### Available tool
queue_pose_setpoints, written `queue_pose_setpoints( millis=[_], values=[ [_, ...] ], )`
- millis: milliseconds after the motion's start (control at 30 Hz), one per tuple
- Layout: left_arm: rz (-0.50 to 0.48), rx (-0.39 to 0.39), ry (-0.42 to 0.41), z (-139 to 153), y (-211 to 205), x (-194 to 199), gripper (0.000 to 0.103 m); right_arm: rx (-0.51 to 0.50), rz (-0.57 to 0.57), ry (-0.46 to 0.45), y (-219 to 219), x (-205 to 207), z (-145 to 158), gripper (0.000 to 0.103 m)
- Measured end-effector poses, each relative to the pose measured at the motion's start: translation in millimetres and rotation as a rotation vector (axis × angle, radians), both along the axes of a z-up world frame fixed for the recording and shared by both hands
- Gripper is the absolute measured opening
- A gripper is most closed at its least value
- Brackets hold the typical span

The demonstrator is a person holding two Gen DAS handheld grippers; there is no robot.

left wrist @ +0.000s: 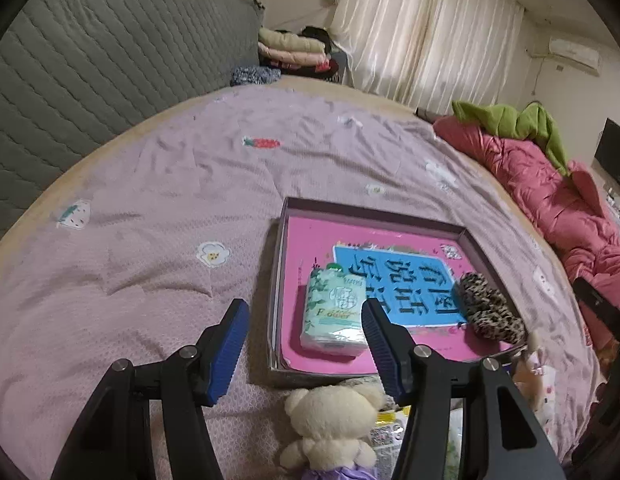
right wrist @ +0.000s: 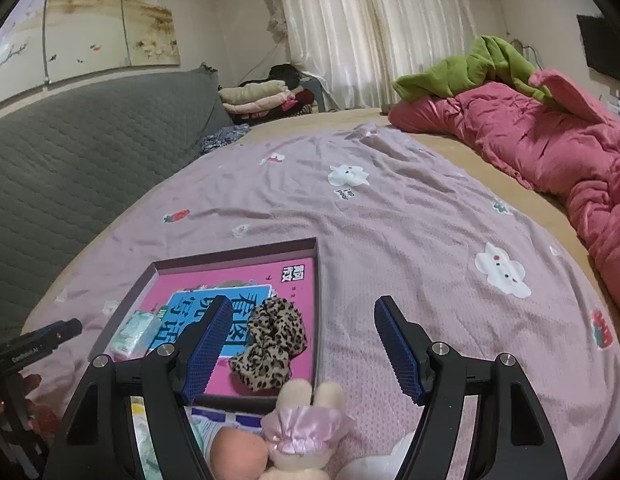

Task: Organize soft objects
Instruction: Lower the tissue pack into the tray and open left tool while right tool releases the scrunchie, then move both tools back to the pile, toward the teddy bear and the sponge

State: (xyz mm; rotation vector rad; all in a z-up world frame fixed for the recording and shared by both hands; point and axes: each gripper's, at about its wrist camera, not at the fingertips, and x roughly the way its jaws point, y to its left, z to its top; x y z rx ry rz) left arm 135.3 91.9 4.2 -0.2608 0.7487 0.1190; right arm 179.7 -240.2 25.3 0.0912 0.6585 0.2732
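Note:
A shallow box (left wrist: 369, 210) with a pink floor lies on the lilac bedspread (left wrist: 150, 200). A green-and-white tissue pack (left wrist: 333, 308) and a leopard-print scrunchie (left wrist: 489, 308) lie inside it. My left gripper (left wrist: 304, 303) hovers open over the box's near left corner and holds nothing. A cream teddy bear (left wrist: 329, 420) in a purple dress lies just under it, outside the box. In the right wrist view the same box (right wrist: 230, 254) holds the scrunchie (right wrist: 270, 340) and the tissue pack (right wrist: 130, 336). My right gripper (right wrist: 302, 300) is open and empty above the box's right edge, with a pink bunny plush (right wrist: 306, 424) below it.
A crumpled pink quilt (right wrist: 549, 152) with a green garment (right wrist: 469, 68) lies along the bed's right side. The grey quilted headboard (left wrist: 90, 80) is at the left, and folded clothes (left wrist: 290, 46) are stacked behind it. More small packets and a peach-coloured soft toy (right wrist: 238, 452) lie near the bed's front edge.

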Motion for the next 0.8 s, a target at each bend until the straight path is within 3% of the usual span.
queue_pose_setpoints(
  millis=[800],
  values=[
    [-0.044, 0.015, 0.048, 2, -17, -44, 0.058, -0.019, 0.034, -0.013, 11, -57, 4, 0.075]
  ],
)
